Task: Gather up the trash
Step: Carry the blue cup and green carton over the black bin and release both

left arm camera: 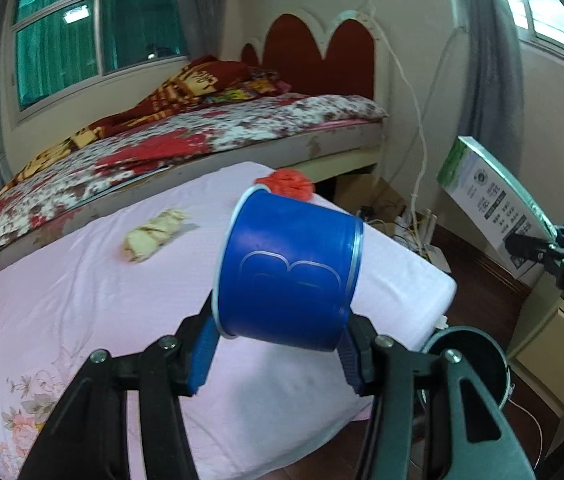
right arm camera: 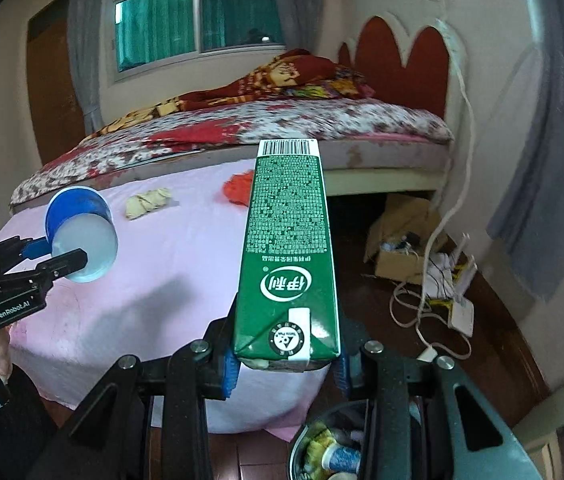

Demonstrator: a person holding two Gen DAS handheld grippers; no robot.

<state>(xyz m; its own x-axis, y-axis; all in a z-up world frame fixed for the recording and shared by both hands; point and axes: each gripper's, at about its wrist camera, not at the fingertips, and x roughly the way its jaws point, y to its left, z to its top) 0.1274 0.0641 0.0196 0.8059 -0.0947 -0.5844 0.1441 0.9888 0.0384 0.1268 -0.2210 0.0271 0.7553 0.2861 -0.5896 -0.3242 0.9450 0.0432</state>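
My left gripper is shut on a blue paper cup, held above the pink-covered table; the cup also shows in the right wrist view. My right gripper is shut on a green milk carton, held over the table's right edge; the carton also shows at the right of the left wrist view. On the table lie a crumpled beige wrapper and a crumpled red piece. A dark bin with trash in it stands on the floor below my right gripper; it also shows in the left wrist view.
A bed with a floral cover stands behind the table. A cardboard box, cables and a white power strip lie on the wooden floor at the right. Curtains and windows line the walls.
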